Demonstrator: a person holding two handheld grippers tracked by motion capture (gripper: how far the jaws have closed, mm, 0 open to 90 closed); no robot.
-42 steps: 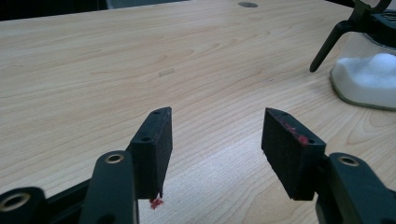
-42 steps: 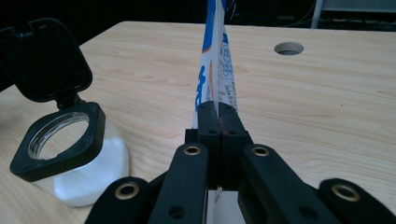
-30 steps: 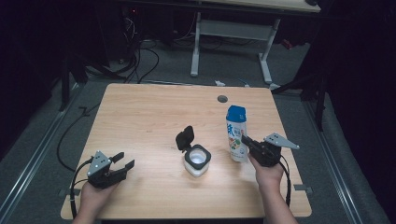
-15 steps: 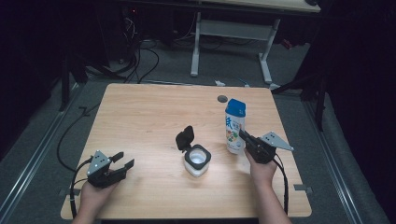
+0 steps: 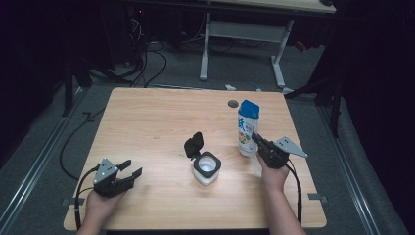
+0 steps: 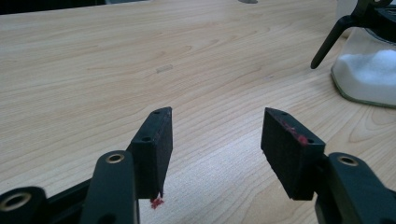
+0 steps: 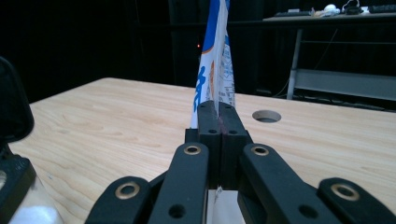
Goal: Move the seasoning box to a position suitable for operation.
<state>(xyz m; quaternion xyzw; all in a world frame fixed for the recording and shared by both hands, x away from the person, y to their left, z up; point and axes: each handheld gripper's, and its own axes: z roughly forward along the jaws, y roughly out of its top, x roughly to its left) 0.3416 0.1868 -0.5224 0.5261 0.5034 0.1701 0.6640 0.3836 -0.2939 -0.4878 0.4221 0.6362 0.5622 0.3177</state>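
While upright, pouch (image 5: 248, 128) pinched (right gripper (image 5: 256, 139)), forearm extended

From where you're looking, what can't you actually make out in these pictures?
- Print on the blue-and-white packet: too small in the high view; edge-on behind the shut right gripper in its own view.
- Open-lidded jar: cut off by the left gripper view's right edge.
- Dark room beyond the table: too dim.

Table (image 5: 147, 127): matt light wood grain. Pouch (image 5: 247, 128) in right gripper (image 5: 256, 139): glossy printed film. Jar (image 5: 206, 169) beside it: clear plastic.
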